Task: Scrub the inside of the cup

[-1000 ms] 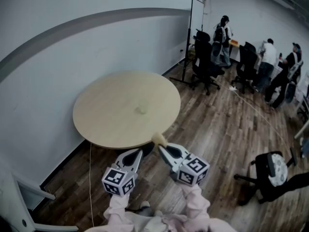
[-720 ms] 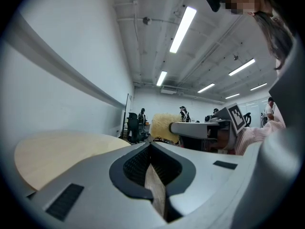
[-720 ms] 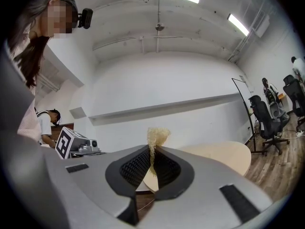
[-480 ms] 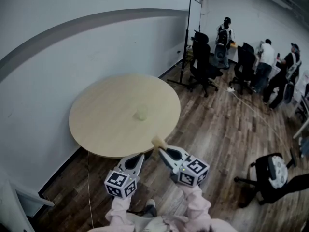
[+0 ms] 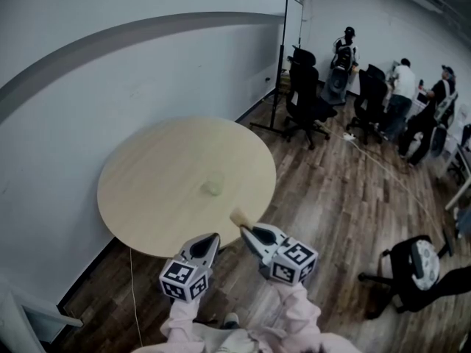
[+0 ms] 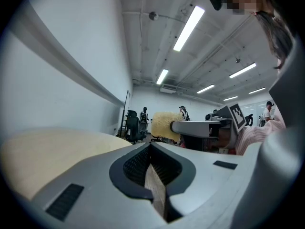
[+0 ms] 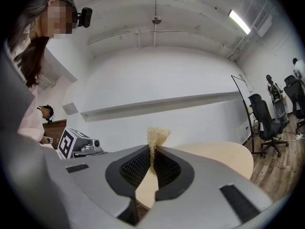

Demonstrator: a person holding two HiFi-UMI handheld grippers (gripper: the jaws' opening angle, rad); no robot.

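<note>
Cup (image 5: 213,186): a small pale vessel standing on the round light-wood surface (image 5: 147,197), slightly right of that surface's middle, near the centre of the head view. It stands alone and apart from both grippers. It is too small in the frame to read its inside.

Sponge (image 7: 156,136): a yellowish, rough-textured piece pinched between the jaws of the right gripper (image 5: 246,232). Its frayed end protrudes beyond the jaw tips. In the head view it lies over the near rim of the surface, below and to the right of the cup, not touching it.

Right gripper: jaws pressed onto the sponge, pointing toward the upper left of the head view. Its marker cube sits at lower centre, above a pink sleeve (image 5: 298,311).

Left gripper (image 5: 212,238): jaws pressed fully together, nothing between them, as its own view confirms. It is held just beside the right gripper, to its left, with the tips at the near rim of the surface.

Surroundings: the surface stands against a white wall (image 5: 110,72) on a dark wood-plank floor (image 5: 346,190). A thin black stand (image 5: 283,57) rises near the upper centre. Black office chairs (image 5: 305,94) and several people (image 5: 403,87) occupy the upper right. Another black chair (image 5: 412,263) is at the lower right edge.
</note>
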